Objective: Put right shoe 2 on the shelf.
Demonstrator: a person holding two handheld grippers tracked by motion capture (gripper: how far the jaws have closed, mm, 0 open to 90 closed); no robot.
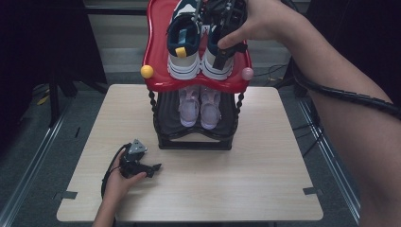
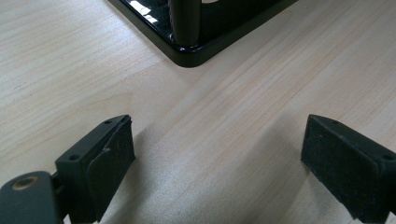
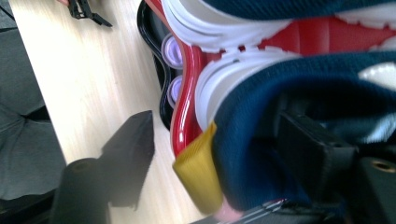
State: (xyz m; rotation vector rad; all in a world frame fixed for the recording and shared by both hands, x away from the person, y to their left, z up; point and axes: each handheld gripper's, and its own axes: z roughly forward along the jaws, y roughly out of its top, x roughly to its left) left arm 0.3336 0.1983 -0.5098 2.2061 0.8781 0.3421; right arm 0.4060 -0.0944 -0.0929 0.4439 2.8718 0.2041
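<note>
A two-tier shoe rack stands at the table's far middle, its red top shelf (image 1: pixel 156 52) carrying a pair of navy and white sneakers. My right gripper (image 1: pixel 219 56) reaches down at the heel of the right sneaker (image 1: pixel 216 70). In the right gripper view my right gripper (image 3: pixel 219 135) is open: one jaw sits inside the navy heel collar (image 3: pixel 261 154), the other stands off outside it, and a yellow pull tab (image 3: pixel 198 179) lies between them. My left gripper (image 1: pixel 156 166) rests on the table at the near left, and the left gripper view has it (image 2: pixel 217 158) open over bare wood.
The left sneaker (image 1: pixel 183 52) sits beside the right one. Pink shoes (image 1: pixel 199 106) fill the black lower shelf. A yellow knob (image 1: pixel 147 72) and a pink knob (image 1: pixel 247 73) mark the red shelf's front corners. The rack's black base (image 2: pixel 187 51) is just ahead of my left gripper. The wooden table (image 1: pixel 246 189) spreads around it.
</note>
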